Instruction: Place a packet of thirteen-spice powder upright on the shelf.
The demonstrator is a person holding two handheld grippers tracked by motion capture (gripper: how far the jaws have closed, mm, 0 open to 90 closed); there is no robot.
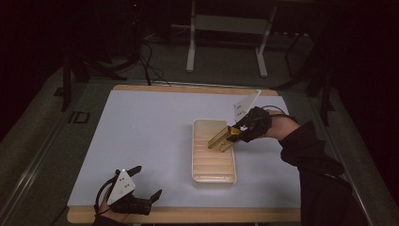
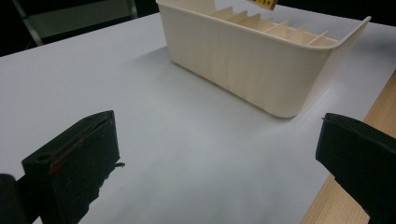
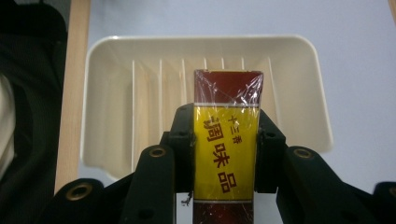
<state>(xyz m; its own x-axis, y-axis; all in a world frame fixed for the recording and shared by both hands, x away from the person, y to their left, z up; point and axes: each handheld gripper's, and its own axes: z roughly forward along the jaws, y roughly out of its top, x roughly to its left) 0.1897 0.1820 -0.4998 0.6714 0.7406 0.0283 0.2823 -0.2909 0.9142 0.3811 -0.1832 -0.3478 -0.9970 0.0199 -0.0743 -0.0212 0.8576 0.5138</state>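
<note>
Yellow and dark red packet [image 3: 227, 154] with red characters 调味品, wrapped in clear film, clamped between jaws of right gripper [image 3: 225, 149] above cream ribbed tray [image 3: 112, 93], no items visible inside; left gripper [image 2: 219, 158] wide open, holding nothing, near tray corner.

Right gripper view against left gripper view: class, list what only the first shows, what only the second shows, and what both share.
Only the right gripper view: the right tongs shut on a yellow and dark red film-wrapped packet with printed characters, held over the box, plus a dark sleeve at the left edge.

Only the left gripper view: the left tongs, jaws wide apart and holding nothing, low over the sheet.

Both: the cream plastic box with inner dividers, the pale sheet and the wooden table edge.
</note>
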